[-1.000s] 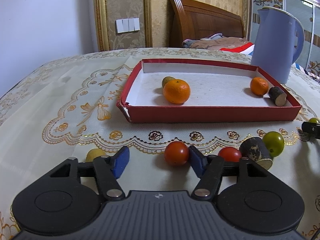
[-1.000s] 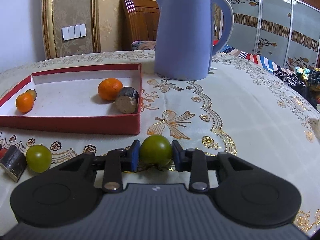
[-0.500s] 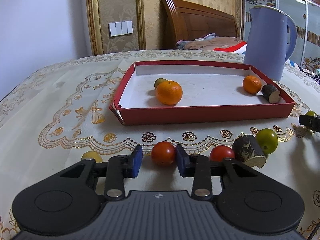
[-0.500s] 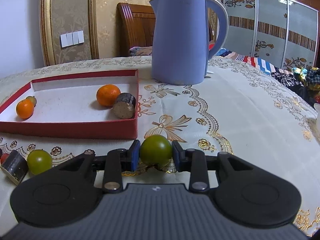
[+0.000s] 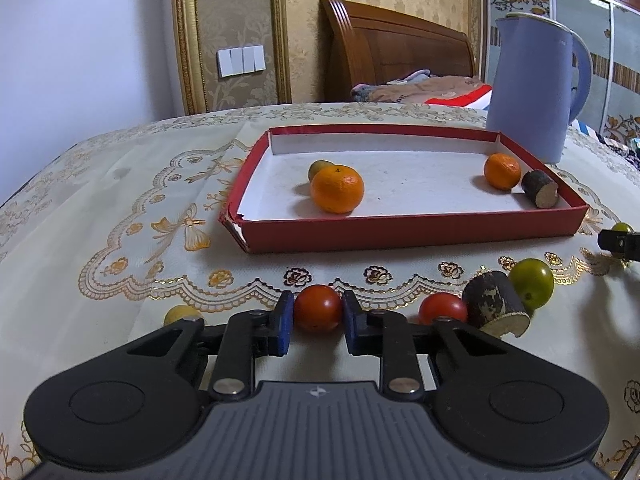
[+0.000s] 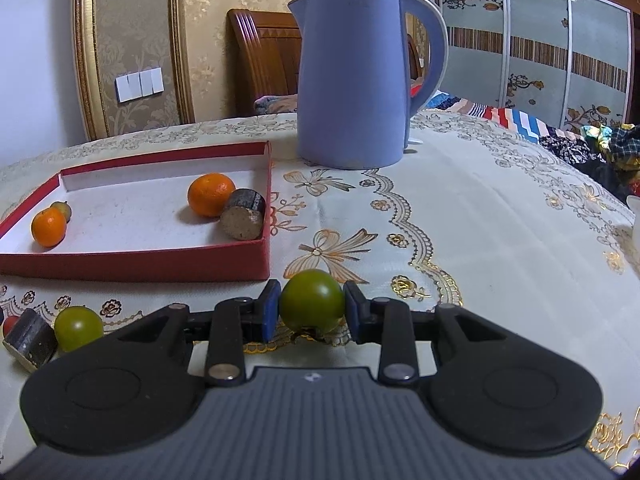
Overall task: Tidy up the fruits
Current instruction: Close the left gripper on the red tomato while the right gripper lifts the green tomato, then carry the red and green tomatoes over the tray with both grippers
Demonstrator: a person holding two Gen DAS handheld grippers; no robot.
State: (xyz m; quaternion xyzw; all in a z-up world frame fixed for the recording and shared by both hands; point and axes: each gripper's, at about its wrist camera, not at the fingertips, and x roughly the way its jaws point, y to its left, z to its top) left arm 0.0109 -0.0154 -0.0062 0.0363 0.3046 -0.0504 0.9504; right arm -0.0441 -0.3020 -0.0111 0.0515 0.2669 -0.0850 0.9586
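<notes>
Red tomato [image 5: 318, 309] sat on the tablecloth [image 5: 120, 216] in front of the red tray [image 5: 400, 232], pinched between the blue pads of the left gripper [image 5: 316, 322]. Just to its right lay a second red tomato [image 5: 442, 308], touching a dark cut stub [image 5: 496, 304] with a green tomato [image 5: 532, 283] behind it; a small yellow fruit [image 5: 182, 314] lay to the left. The right gripper [image 6: 311, 307] clasped another green tomato [image 6: 312, 306] beyond the tray's right corner. Inside the tray rested two oranges [image 5: 337, 189] [image 5: 502, 171], a small greenish fruit [image 5: 320, 168] and a cut stub [image 5: 540, 189]. A blue kettle [image 6: 356, 80] stood behind the tray.
</notes>
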